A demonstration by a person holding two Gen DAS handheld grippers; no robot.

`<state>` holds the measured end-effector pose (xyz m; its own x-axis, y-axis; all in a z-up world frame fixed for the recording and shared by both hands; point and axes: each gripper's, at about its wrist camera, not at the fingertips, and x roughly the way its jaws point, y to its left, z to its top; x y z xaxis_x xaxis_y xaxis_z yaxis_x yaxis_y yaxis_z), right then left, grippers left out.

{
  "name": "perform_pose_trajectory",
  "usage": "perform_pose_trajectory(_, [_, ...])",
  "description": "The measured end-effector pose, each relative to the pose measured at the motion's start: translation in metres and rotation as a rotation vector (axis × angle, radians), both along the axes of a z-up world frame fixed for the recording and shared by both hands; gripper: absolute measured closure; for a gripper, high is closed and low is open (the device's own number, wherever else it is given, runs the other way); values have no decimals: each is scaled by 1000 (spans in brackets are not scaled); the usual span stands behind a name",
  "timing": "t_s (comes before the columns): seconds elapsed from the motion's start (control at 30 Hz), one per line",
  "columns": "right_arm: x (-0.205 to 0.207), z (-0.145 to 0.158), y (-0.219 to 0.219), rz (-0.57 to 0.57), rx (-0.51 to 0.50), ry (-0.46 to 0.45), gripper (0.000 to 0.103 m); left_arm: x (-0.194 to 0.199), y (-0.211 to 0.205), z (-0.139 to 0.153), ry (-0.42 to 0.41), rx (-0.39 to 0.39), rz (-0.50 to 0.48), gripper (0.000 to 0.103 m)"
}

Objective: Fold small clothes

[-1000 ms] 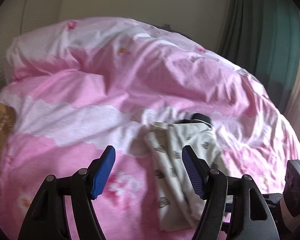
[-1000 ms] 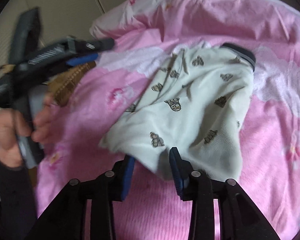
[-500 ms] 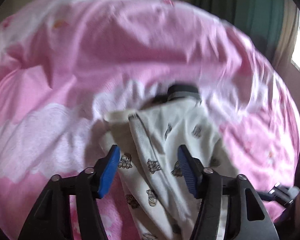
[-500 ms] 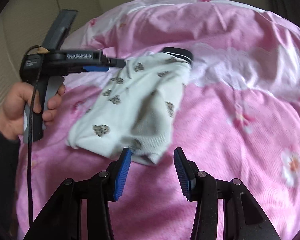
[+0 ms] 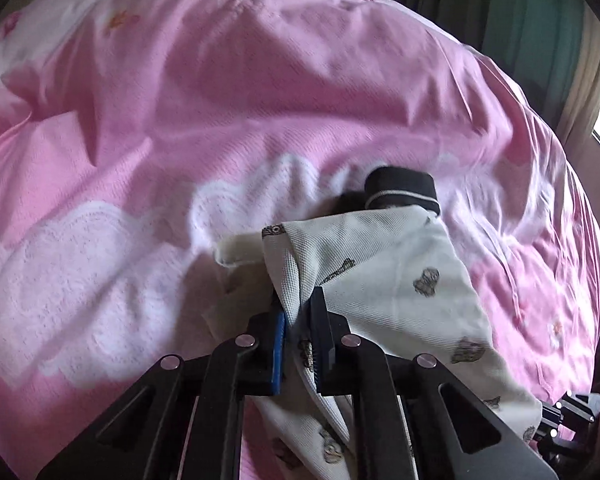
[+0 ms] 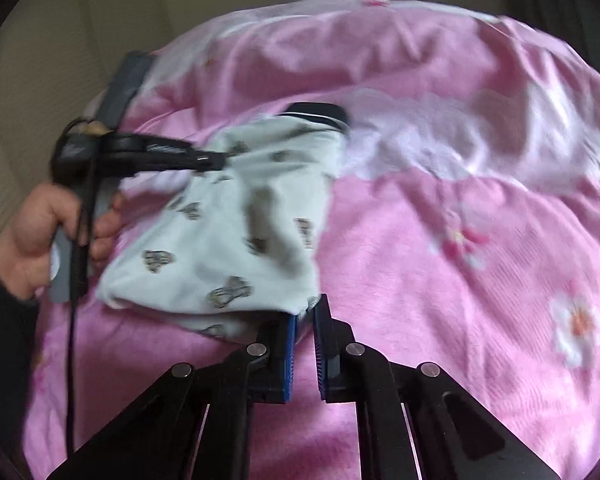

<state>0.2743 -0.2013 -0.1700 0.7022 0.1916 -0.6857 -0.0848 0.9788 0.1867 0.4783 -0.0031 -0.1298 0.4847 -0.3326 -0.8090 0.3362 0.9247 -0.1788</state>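
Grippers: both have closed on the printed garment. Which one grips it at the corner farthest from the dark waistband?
The right gripper: it pinches the garment at the corner opposite the waistband; the left gripper clamps a side fold nearer it.

Cream printed garment, pink floral bedcover

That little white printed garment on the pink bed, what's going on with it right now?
A person is working the small white garment with two handheld grippers on a pink floral bedspread. The left gripper is shut on a fold of the fabric, and the right gripper is pinching a corner at the near edge. The dark cuff lies at the far end. The garment looks bunched and partly lifted, not yet neatly folded.
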Motion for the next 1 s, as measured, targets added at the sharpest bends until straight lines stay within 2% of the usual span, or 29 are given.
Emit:
perform_pose_trajectory(0.1, [-7, -5, -7, -59, -7, 29, 95, 2, -4, -1, -13, 10, -3, 90])
perform_pose_trajectory(0.2, [-9, -19, -2, -65, -48, 82, 95, 2, -7, -8, -14, 41, -11, 90])
perform_pose_trajectory(0.3, [-16, -16, -5, -53, -7, 78, 94, -8, -5, -5, -23, 38, -15, 89])
perform_pose_trajectory(0.33, [-19, -12, -5, -48, 8, 67, 93, -13, -3, 0, -31, 37, -15, 85])
perform_pose_trajectory(0.43, [-30, -2, 1, -28, 4, 34, 86, -40, 1, 20, -78, 39, -17, 66])
perform_pose_trajectory(0.5, [-36, 2, 4, -19, 5, 18, 79, -63, 4, 32, -98, 44, -2, 66])
perform_pose_trajectory(0.6, [-46, 9, 8, -2, -11, -4, 73, -111, 8, 42, -113, 42, 7, 64])
perform_pose_trajectory(0.7, [-49, 10, 10, 20, -30, -6, 69, -152, 13, 38, -92, 25, 12, 60])
perform_pose_trajectory(0.77, [-50, 9, 9, 31, -33, 9, 69, -174, 8, 29, -68, 27, -32, 60])
perform_pose_trajectory(0.9, [-55, 9, 4, 29, -13, 21, 69, -198, -4, 11, -38, 49, -75, 60])
perform_pose_trajectory(1.0, [-56, 8, 2, 25, -8, 29, 69, -204, -14, 12, -63, 64, -95, 60])
